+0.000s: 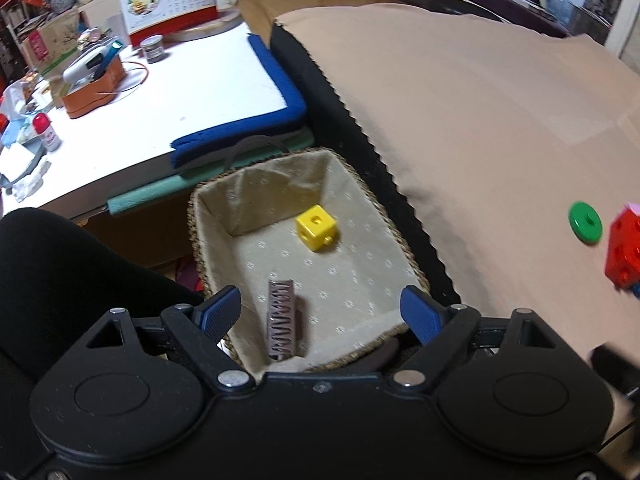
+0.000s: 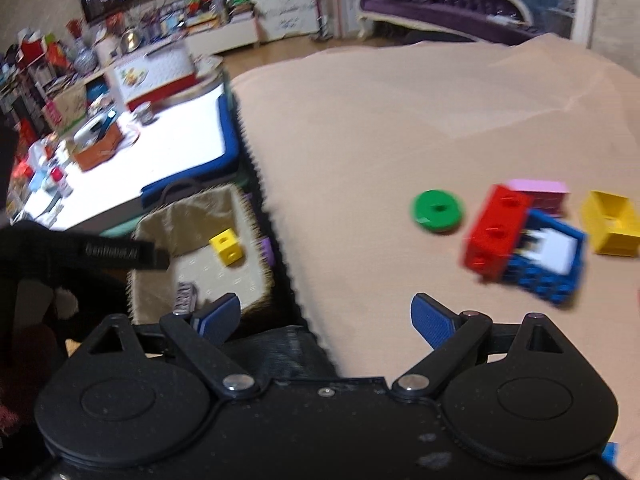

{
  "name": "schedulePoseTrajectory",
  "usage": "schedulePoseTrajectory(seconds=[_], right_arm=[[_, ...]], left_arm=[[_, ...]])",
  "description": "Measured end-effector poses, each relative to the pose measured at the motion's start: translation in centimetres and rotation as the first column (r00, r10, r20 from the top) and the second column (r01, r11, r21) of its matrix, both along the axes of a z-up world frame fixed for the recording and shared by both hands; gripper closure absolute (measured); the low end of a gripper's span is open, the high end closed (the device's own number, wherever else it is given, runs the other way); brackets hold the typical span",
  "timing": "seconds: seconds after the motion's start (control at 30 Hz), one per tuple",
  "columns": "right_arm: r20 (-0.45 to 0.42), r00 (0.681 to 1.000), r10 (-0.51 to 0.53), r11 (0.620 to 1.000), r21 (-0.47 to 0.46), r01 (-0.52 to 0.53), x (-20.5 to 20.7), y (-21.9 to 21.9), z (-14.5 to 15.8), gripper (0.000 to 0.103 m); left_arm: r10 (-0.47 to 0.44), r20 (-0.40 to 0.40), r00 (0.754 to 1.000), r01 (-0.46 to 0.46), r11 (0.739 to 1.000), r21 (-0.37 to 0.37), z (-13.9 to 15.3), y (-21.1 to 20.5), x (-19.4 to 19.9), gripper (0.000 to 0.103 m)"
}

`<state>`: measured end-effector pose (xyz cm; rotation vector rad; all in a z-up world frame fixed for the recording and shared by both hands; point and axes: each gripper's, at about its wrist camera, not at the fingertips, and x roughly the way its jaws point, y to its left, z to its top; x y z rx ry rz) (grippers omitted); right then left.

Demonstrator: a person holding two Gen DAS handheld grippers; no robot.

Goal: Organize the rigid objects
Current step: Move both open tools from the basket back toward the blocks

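The left gripper (image 1: 320,312) hung with jaws spread and empty over the near end of the woven basket (image 1: 412,256), where a brown clip-like piece (image 1: 283,318) lay, the yellow cube (image 1: 316,226) beyond it. The right gripper (image 2: 326,316) was also released and empty over the tan cloth (image 2: 380,128). Judging by this, two items were stowed; the green ring (image 2: 438,210), red block (image 2: 496,232), blue piece (image 2: 548,264), pink block (image 2: 540,192) and yellow tray (image 2: 610,222) remained near the cloth's right edge.
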<state>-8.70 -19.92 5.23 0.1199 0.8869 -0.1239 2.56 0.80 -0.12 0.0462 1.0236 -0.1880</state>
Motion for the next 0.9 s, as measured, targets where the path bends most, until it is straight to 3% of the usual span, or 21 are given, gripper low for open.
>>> schedulePoseTrajectory(seconds=[0.3, 0.57, 0.9], right_arm=[[0.078, 0.986, -0.148, 0.988, -0.037, 0.151, -4.5, -6.6, 2.6, 0.008], [0.104, 0.944, -0.314, 0.946, -0.056, 0.320, -7.9, -12.9, 3.0, 0.008], [0.086, 0.899, -0.430, 0.893, -0.106, 0.438, -11.8, -18.6, 1.8, 0.007]], left_arm=[[-0.058, 0.001, 0.998, 0.058, 0.998, 0.023, -0.3, -2.0, -1.6, 0.020], [-0.145, 0.018, 0.989, 0.143, 0.988, 0.049, -0.3, -4.4, -3.5, 0.020], [-0.337, -0.016, 0.941, 0.336, 0.934, 0.118, -1.4, -9.5, -6.4, 0.020]])
